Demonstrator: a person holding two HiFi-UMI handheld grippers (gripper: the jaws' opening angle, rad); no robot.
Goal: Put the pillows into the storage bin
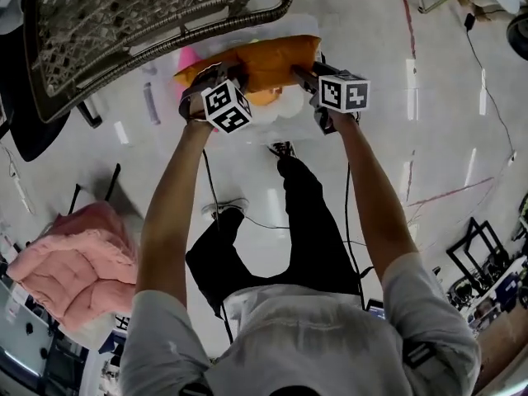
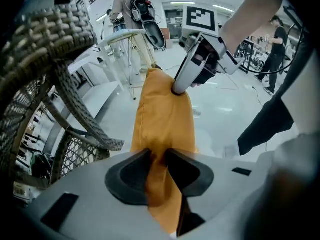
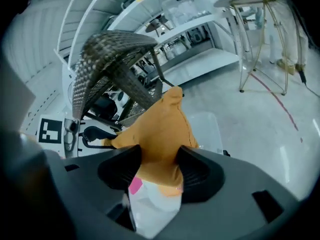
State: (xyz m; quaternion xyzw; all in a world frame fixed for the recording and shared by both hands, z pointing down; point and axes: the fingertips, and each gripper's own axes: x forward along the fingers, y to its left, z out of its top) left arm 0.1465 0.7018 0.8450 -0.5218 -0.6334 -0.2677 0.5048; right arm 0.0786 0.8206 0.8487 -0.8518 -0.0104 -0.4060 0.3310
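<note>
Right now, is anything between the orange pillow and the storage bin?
Nothing visible. The orange pillow, clamped by the left gripper and right gripper, hangs over the clear storage bin; the wicker chair stands off to one side.

No legible words or numbers; only square markers on the left tool's cube (image 1: 227, 107) and the right tool's cube (image 1: 344, 91).

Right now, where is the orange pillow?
Head view, top centre: the orange pillow hangs between the left gripper and the right gripper, each clamped on it, right of the wicker chair, above the clear storage bin.
</note>
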